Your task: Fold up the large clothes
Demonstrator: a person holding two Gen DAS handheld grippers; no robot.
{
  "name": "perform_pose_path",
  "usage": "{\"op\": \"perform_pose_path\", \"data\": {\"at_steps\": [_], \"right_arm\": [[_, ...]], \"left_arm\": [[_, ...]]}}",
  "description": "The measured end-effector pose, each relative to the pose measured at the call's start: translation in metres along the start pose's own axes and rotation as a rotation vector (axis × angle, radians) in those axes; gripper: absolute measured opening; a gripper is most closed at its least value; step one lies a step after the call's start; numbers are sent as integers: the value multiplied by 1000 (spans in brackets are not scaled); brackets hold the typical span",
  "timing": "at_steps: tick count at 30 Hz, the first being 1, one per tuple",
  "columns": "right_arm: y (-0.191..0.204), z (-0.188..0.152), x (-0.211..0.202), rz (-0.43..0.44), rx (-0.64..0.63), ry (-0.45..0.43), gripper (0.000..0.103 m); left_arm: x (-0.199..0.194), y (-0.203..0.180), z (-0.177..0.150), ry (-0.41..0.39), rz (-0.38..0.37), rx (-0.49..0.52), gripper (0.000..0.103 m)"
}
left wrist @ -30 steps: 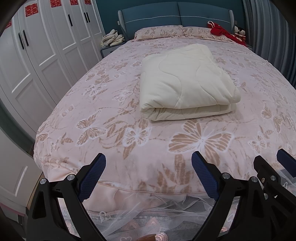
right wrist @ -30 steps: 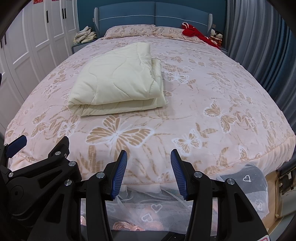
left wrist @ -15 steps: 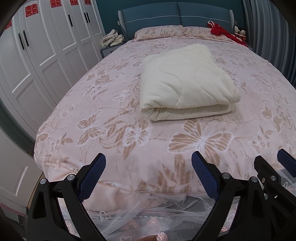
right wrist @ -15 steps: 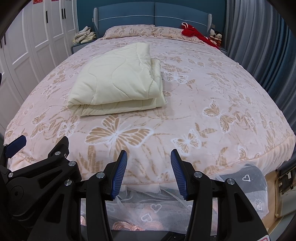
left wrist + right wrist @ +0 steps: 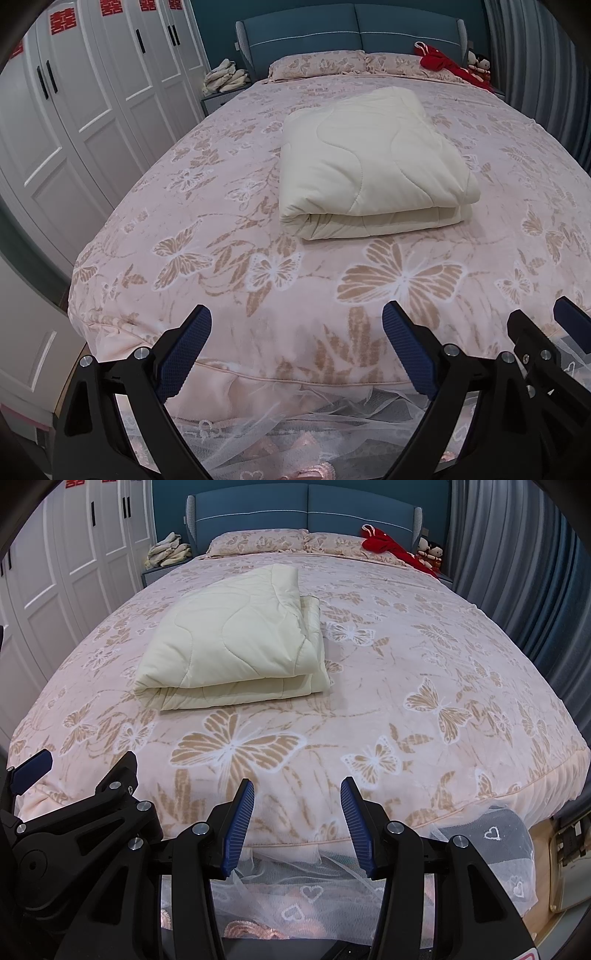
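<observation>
Fingers (image 5: 406, 354) of both grippers released, empty, hovering at bed (image 5: 221, 258) foot. Folded quilt (image 5: 373, 177): soft, bulky, probably light; best pinched at near corners.

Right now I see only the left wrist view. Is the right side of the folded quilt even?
Observer: No. On the right side of the quilt, the lower layer sticks out past the upper one.
Operator: Does the right gripper hold anything?
Observer: No. The right gripper is open, with nothing between its fingers.
Operator: What is at the right foot corner of the bed?
Observer: A grey thing lies below it, under lace with white hearts. I cannot tell what it is.
</observation>
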State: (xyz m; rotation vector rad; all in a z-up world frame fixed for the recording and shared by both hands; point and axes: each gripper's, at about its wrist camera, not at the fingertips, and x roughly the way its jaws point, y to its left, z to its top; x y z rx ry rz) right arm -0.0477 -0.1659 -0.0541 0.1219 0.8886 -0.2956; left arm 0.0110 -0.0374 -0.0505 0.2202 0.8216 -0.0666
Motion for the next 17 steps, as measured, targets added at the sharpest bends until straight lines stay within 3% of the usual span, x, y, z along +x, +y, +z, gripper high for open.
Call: {"op": "perform_pose_path", "data": {"at_steps": [17], "right_arm": [[0, -1, 0, -7, 2, 2, 49]], "left_arm": [[0, -2, -2, 0, -1, 2, 90]]}}
